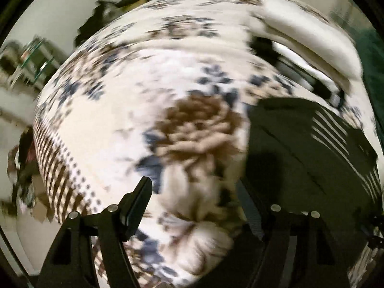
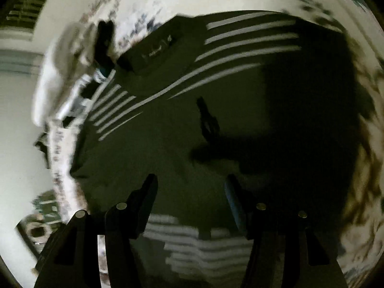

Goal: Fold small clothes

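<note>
A dark garment with white stripes lies spread on a flowered bedspread. In the left wrist view it lies at the right. My left gripper is open over the bedspread, with its right finger at the garment's left edge. My right gripper is open and empty just above the garment's dark middle. The garment's striped hem shows below the right fingers. Both views are blurred.
A white pillow and a pile of black-and-white clothes lie at the far side of the bed. The pile also shows in the right wrist view. Shelves with clutter stand to the left.
</note>
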